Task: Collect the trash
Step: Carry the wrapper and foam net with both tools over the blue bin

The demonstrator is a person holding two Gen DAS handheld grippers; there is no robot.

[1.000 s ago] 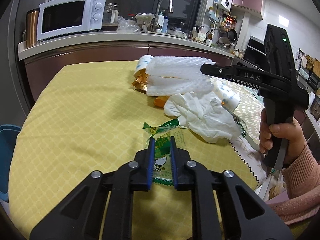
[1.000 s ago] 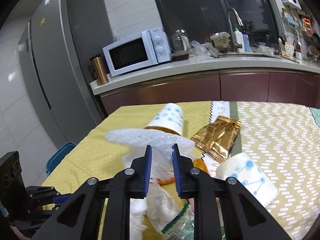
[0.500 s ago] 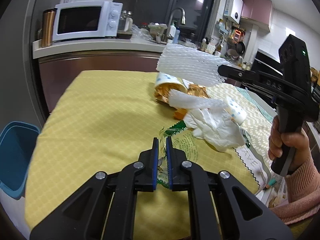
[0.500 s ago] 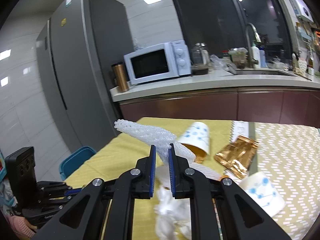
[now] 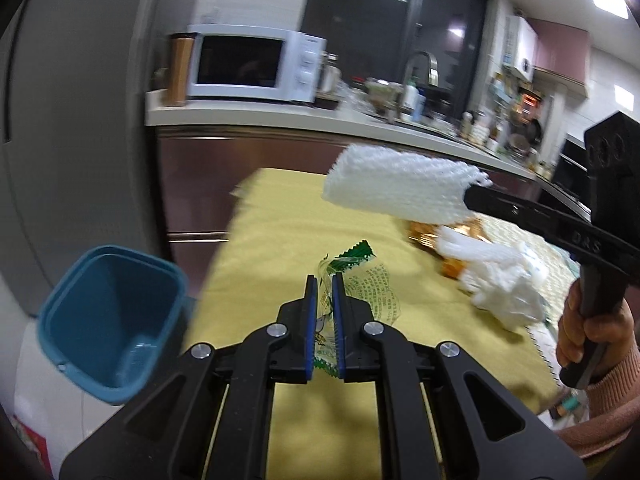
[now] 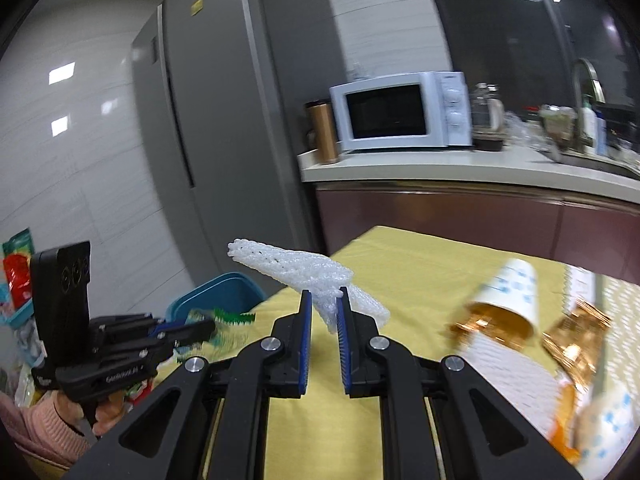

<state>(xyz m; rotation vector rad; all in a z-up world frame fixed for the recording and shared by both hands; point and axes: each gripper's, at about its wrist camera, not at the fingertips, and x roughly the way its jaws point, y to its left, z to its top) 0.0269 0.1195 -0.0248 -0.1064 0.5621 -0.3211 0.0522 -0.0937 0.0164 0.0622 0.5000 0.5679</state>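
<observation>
Left hand-held gripper (image 5: 324,312): you have it clenched on the green wrapper (image 5: 352,276), lifted off the desk (image 5: 280,232) beside the blue bin (image 5: 108,312).
Right hand-held gripper (image 6: 322,312): you have it gripping the white foam net (image 6: 296,268), raised, aimed binward.
Desk: cup (image 6: 508,296), gold packet (image 6: 576,340), tissue (image 5: 508,296) uncollected.
Judgement: both loads are carried clear for dropping.

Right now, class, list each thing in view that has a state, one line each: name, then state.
Left claw: shut on the green snack wrapper, lifted off the table.
Right claw: shut on the white foam net, held in the air.
Blue bin: open, no lid.
Paper cup: tipped on its side.
Microwave: door closed.
</observation>
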